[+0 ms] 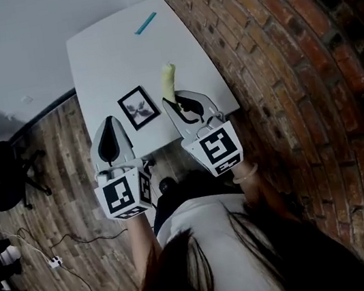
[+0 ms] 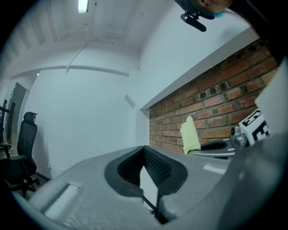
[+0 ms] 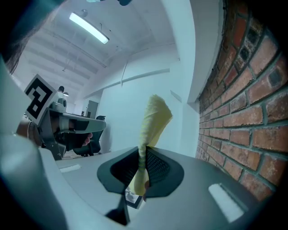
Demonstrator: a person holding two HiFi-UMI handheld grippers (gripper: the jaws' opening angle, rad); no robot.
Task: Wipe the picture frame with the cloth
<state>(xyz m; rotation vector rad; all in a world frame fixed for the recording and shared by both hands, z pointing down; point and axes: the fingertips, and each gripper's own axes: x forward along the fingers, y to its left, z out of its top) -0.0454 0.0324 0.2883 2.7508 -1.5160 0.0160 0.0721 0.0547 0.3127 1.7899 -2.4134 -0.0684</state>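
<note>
The right tongs (image 1: pixel 176 105) are clamping the yellow cloth (image 1: pixel 168 81) by its lower end, with the soft, light rest poking up limply. The left tongs (image 1: pixel 110 122) are sitting closed and empty. The picture frame (image 1: pixel 139 107) is lying flat on the white surface (image 1: pixel 105 57) between them. It is probably light, stiff and prone to sliding, so it is calling for a steadying press on its rim.

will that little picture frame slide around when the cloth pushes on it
Probably yes: the picture frame lies flat and unheld on the smooth white table, and it looks small and thin, so it is likely light. Lying flat, it can hardly tip. It should stay rigid, though its front may be fragile.
</note>
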